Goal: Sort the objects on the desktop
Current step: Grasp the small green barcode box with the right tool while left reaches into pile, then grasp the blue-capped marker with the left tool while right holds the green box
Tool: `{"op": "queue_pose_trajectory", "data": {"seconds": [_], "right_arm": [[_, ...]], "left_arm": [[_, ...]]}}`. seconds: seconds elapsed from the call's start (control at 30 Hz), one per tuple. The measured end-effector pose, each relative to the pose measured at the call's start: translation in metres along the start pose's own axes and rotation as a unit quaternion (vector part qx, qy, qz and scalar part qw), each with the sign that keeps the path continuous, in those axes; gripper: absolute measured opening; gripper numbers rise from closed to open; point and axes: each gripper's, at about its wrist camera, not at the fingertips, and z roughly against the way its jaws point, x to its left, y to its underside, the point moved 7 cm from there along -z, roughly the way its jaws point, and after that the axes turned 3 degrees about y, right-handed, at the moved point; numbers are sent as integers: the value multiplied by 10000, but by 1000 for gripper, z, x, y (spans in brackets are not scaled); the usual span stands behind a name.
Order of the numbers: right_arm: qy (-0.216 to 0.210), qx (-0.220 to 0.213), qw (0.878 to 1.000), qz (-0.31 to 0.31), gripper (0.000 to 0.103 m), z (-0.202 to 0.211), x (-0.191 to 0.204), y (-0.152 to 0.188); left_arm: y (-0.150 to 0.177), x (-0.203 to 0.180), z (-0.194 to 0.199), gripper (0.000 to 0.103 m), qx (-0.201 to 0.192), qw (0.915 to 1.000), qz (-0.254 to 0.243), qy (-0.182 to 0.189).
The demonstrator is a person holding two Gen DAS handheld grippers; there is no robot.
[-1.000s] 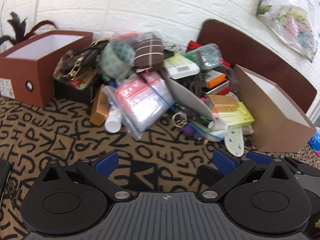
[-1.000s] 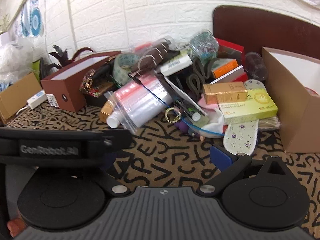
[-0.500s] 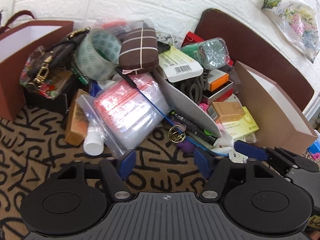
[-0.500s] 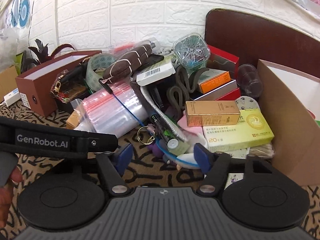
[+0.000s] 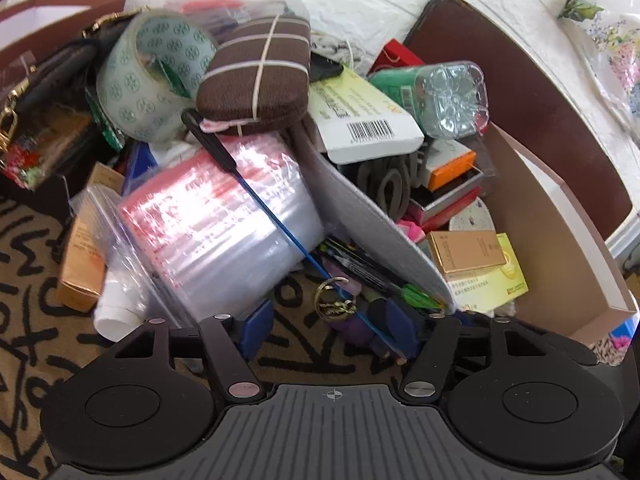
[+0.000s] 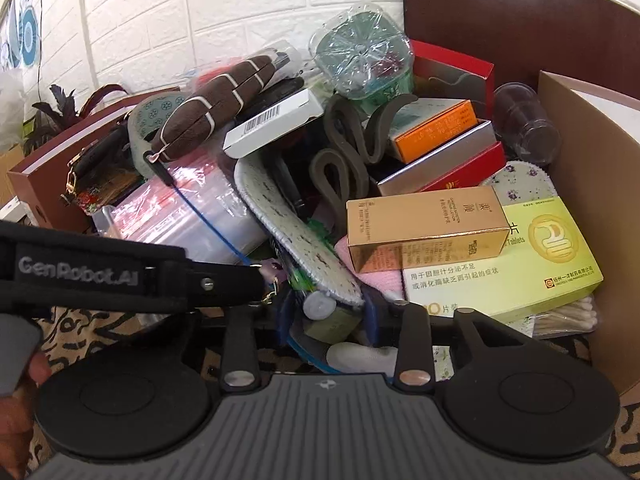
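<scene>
My left gripper (image 6: pixel 256 280) hides the keyring in the right view. The brown box (image 5: pixel 52 12) runs off the frame's left edge. Whether my right gripper (image 6: pixel 330 316) presses anything I cannot tell.

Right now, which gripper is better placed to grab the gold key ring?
Left. The left gripper's jaws, just opened slightly, frame the gold key ring. The right gripper's jaws have just been closing around a small olive bottle instead.
</scene>
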Motion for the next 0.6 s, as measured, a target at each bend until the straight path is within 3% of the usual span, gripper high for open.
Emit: {"op": "queue_pose_trajectory", "data": {"seconds": [0.07, 0.13, 0.17, 0.3, 0.4, 0.43, 0.6], "right_arm": [[-151, 79, 9998, 65, 26, 8, 6, 4], [-259, 73, 9995, 158, 25, 20, 12, 10], [-351, 119, 9991, 183, 25, 26, 17, 15], [-638, 345, 9958, 552, 25, 48, 41, 43], [-808, 625, 9936, 492, 25, 59, 50, 72], [-784, 503, 9945, 477, 26, 64, 51, 76], [-534, 418, 9970, 364, 39, 69, 46, 72]], "left_arm": [[6, -1, 2, 65, 87, 10000, -39, -6], [15, -1, 7, 49, 191, 9998, -76, -27], [19, 0, 11, 48, 211, 9997, -54, -68], [41, 9, 34, 49, 306, 9995, 40, -68], [59, 15, 45, 57, 426, 9990, 76, -61], [63, 16, 46, 59, 438, 9989, 85, -124], [41, 1, 40, 67, 113, 9997, 16, -218]]}}
